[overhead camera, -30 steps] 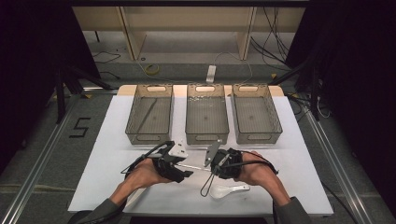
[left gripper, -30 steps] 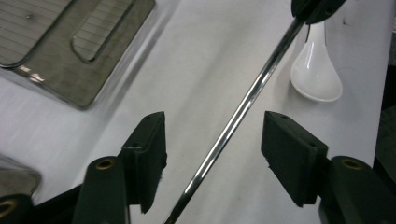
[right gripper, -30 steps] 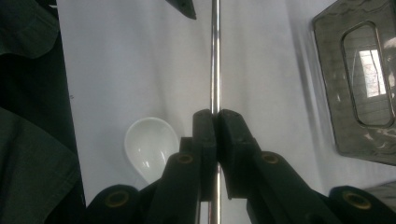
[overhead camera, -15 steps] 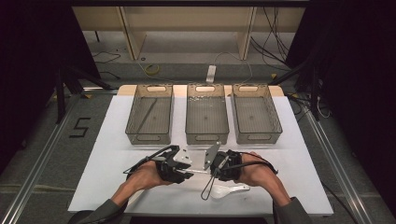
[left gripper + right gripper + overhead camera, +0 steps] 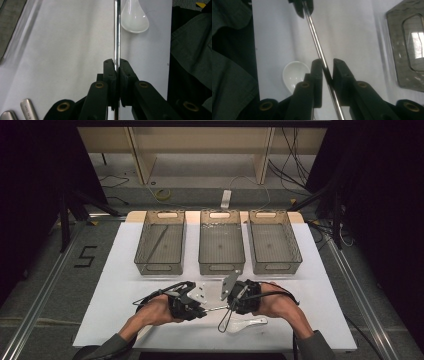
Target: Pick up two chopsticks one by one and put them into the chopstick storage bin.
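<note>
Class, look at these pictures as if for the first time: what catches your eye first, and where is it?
A shiny metal rod bridges the left tongs and right tongs at the table's near edge; the left clamp it, the right have just been opening. A white spoon lies beside them, and three clear bins line the far side.

Thin shiny metal rod (image 5: 116,37) spans level just above the table

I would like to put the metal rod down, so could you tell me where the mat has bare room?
Bare: the white mat left of the left gripper, and the strip right of the right gripper. The three bins fill the far half. Crowded: the near middle, with the metal rod and white spoon.
</note>
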The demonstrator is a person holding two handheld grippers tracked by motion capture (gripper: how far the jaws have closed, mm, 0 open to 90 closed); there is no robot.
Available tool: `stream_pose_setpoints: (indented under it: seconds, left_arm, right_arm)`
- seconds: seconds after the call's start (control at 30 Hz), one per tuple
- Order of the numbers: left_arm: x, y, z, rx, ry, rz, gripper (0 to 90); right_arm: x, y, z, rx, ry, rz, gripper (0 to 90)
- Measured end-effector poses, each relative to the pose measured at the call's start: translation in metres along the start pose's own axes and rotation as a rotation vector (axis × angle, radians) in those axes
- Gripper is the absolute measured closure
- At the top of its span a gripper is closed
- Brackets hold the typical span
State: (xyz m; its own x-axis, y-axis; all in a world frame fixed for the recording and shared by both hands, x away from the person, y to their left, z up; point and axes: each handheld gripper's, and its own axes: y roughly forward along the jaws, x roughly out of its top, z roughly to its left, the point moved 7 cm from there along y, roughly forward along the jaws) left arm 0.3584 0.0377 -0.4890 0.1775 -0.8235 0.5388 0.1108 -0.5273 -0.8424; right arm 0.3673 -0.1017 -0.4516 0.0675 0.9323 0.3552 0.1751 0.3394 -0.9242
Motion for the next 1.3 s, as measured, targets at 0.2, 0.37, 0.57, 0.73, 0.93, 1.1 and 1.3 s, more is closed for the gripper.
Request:
stream_pose_setpoints:
  seconds: [0.2, 0.37, 0.57, 0.73, 0.93, 1.1, 1.3]
  left_arm:
    - [-0.002, -0.008, 0.013, 0.043, -0.070, -0.022, 85.3]
    - [-0.008, -0.019, 0.030, 0.110, -0.158, -0.049, 85.3]
    - [-0.013, -0.031, 0.045, 0.159, -0.235, -0.089, 85.3]
    - [-0.021, -0.042, 0.060, 0.200, -0.306, -0.130, 85.3]
    - [-0.028, -0.053, 0.071, 0.230, -0.365, -0.160, 85.3]
    - [-0.032, -0.061, 0.081, 0.266, -0.409, -0.189, 85.3]
    - [-0.042, -0.072, 0.094, 0.310, -0.453, -0.216, 85.3]
  right_arm:
    - [-0.005, -0.015, -0.009, -0.025, 0.082, -0.068, 58.6]
    - [-0.011, -0.025, -0.016, -0.083, 0.145, -0.107, 46.0]
    - [-0.020, -0.023, -0.016, -0.097, 0.178, -0.121, 39.7]
    - [-0.029, -0.017, -0.017, -0.094, 0.202, -0.107, 38.2]
    - [-0.040, -0.010, -0.017, -0.078, 0.232, -0.098, 36.4]
    - [-0.048, -0.004, -0.013, -0.055, 0.247, -0.085, 33.8]
    - [-0.059, 0.006, -0.012, -0.043, 0.286, -0.077, 29.5]
